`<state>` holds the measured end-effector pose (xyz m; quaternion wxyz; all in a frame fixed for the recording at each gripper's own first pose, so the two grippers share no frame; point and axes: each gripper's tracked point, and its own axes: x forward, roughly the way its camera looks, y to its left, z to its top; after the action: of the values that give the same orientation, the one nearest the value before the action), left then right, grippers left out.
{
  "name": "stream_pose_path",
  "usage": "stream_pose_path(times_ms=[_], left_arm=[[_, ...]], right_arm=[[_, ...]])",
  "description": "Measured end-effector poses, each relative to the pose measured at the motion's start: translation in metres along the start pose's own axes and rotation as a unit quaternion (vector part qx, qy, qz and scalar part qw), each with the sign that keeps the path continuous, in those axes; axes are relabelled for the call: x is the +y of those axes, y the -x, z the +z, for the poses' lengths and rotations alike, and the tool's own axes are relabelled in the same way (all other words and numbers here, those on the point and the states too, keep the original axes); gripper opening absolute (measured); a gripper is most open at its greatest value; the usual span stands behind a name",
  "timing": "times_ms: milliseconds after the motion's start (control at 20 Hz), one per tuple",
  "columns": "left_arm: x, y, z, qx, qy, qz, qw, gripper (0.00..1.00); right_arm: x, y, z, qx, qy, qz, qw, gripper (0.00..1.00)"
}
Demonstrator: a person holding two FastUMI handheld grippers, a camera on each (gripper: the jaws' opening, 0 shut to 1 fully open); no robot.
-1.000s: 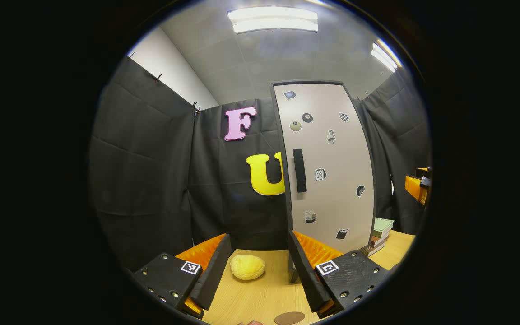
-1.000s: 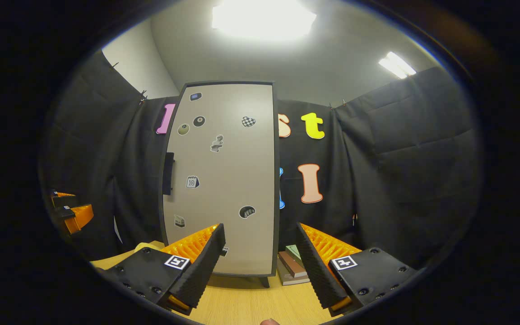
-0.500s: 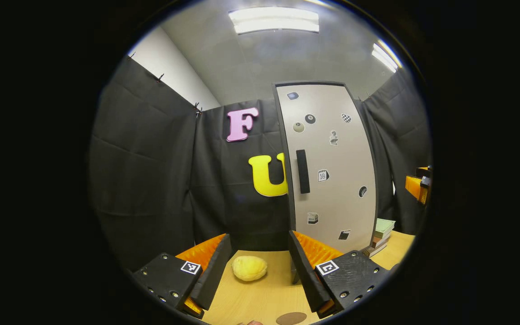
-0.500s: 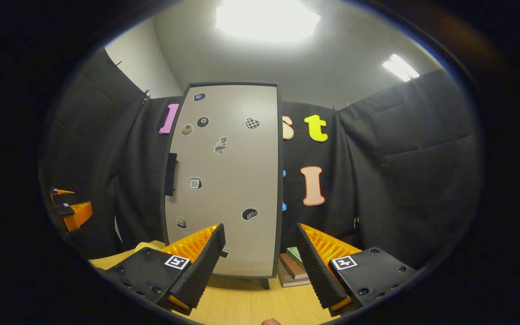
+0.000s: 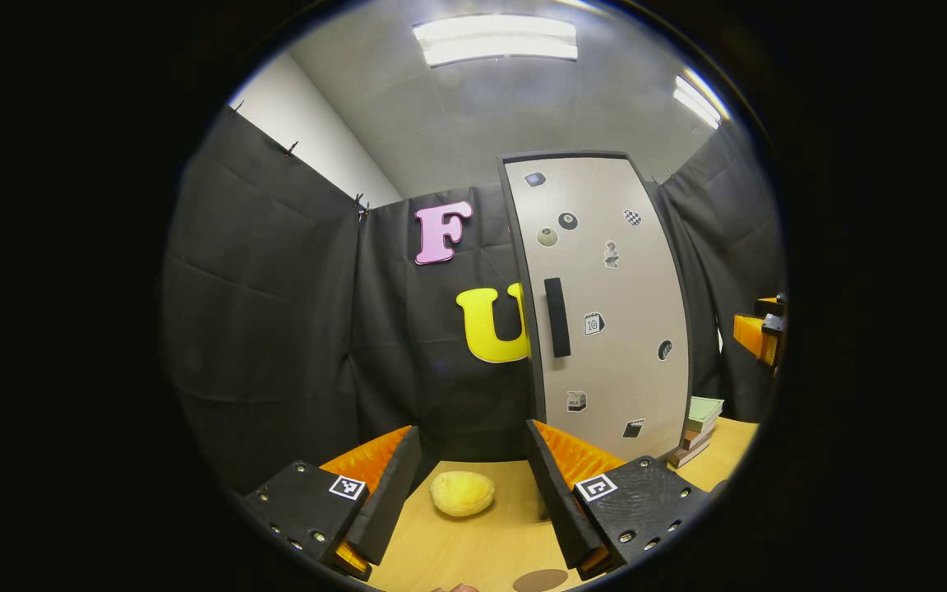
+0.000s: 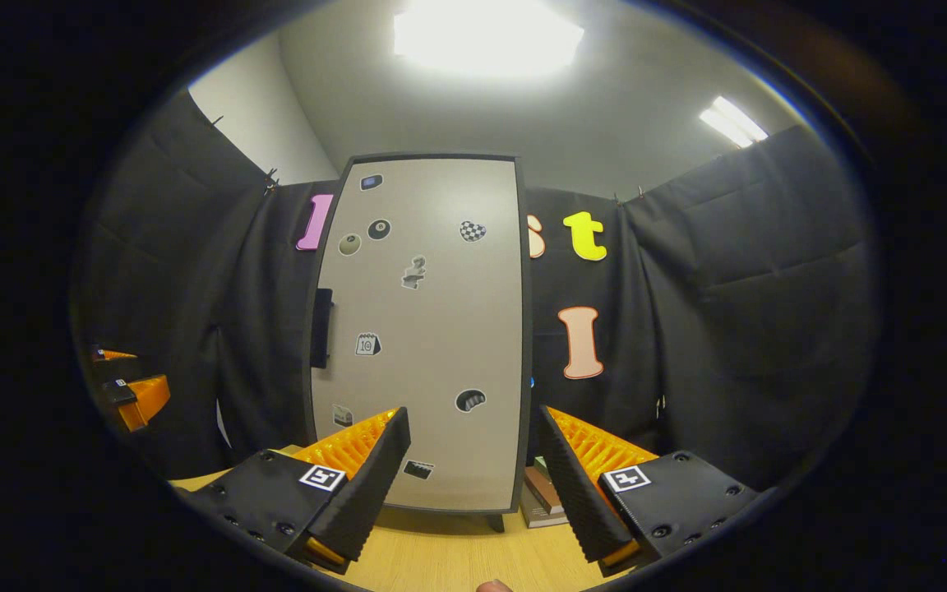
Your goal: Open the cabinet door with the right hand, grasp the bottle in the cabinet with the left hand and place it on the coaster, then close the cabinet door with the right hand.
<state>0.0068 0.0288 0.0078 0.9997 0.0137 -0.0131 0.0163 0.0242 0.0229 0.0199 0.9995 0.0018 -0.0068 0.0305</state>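
- We see the table (image 5: 473,547), light wood, running under both grippers; it also shows in the right gripper view (image 6: 449,559).
- The cabinet (image 5: 605,279) stands upright on the table, tall and pale grey with a dark frame. In the right gripper view (image 6: 432,329) we see it nearly head-on.
- Its door (image 6: 424,288) is shut flush in the frame, with small stickers scattered over it. The bottle is not visible to us with the door closed.
- The handle (image 5: 556,317) is a black vertical bar near the door's left edge, about mid-height; in the right gripper view (image 6: 321,328) we see it edge-on at the same side.
- The left gripper (image 5: 469,493) hangs low over the table, jaws wide apart, nothing between them.
- The right gripper (image 6: 473,485) hangs in front of the door's lower part, jaws likewise wide apart and empty, not touching the door. In the left gripper view we see it as an orange piece at the far right edge (image 5: 757,337).
- In the right gripper view the left gripper shows as an orange piece at the far left (image 6: 132,395).
- Books (image 5: 697,419) are stacked on the table just right of the cabinet's foot; in the right gripper view (image 6: 543,497) they sit just beside its lower right corner.
- A yellow lump (image 5: 462,492) lies on the table between the left gripper's fingers, farther off, left of the cabinet. We cannot tell what it is.
- The coaster (image 5: 540,580), a flat brown disc, lies on the table at the bottom edge of the left gripper view, near the right finger.
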Motion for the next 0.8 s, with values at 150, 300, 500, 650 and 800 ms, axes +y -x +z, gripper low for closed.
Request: stream_pose_path(times_ms=[150, 300, 500, 650, 800], left_arm=[[0.009, 0.001, -0.001, -0.001, 0.0, 0.007, 1.0, 0.72], [0.022, 0.003, -0.002, 0.0, -0.003, 0.017, 1.0, 0.74], [0.041, 0.007, -0.008, 0.001, -0.013, 0.036, 0.999, 0.74], [0.056, 0.013, -0.015, 0.007, -0.019, 0.05, 0.999, 0.75], [0.074, 0.017, -0.024, 0.018, -0.018, 0.064, 0.998, 0.74]], right_arm=[[0.011, -0.008, 0.01, -0.006, -0.009, 0.014, 1.0, 0.97], [0.023, -0.02, 0.02, -0.014, -0.007, 0.029, 0.999, 0.98], [0.043, -0.039, 0.034, -0.02, -0.007, 0.044, 0.999, 0.97], [0.063, -0.053, 0.047, -0.031, 0.001, 0.058, 0.998, 0.97], [0.089, -0.07, 0.06, -0.038, 0.004, 0.076, 0.996, 0.98]])
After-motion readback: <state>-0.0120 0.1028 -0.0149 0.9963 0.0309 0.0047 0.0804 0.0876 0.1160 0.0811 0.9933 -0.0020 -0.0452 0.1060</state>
